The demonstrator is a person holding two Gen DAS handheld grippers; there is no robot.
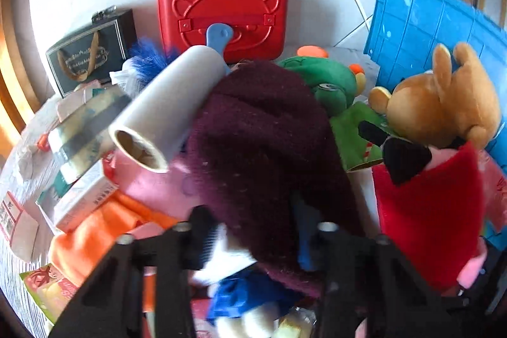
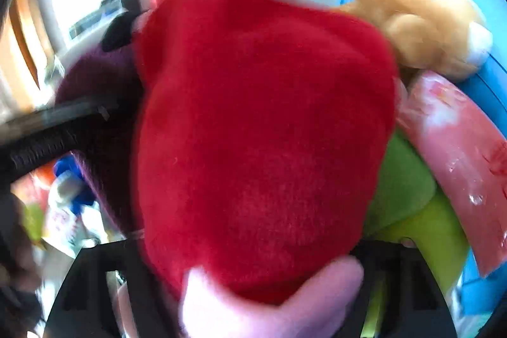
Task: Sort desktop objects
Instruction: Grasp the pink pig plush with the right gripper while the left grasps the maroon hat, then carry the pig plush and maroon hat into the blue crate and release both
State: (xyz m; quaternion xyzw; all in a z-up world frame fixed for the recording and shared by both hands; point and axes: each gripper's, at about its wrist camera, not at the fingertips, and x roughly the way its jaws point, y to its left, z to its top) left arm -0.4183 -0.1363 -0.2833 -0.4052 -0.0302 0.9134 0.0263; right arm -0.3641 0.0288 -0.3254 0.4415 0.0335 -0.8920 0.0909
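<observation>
My left gripper (image 1: 253, 230) is shut on a maroon knitted cloth (image 1: 263, 141), which drapes over the right finger and hangs above the pile. A lint roller (image 1: 168, 103) with a blue handle leans against the cloth's left side. My right gripper (image 2: 253, 268) holds a pink plush in a red dress (image 2: 259, 132) that fills the right wrist view and hides the fingertips. The same plush (image 1: 427, 211) shows at the right of the left wrist view. A brown teddy bear (image 1: 443, 103) sits above it against the blue crate (image 1: 427, 30).
A red bear-face case (image 1: 221, 8) and a dark gift box (image 1: 92, 53) stand at the back. A green plush (image 1: 326, 81) lies in the middle. Boxes (image 1: 82, 198), an orange cloth (image 1: 104, 230) and packets crowd the left. A pink packet (image 2: 459, 154) lies at right.
</observation>
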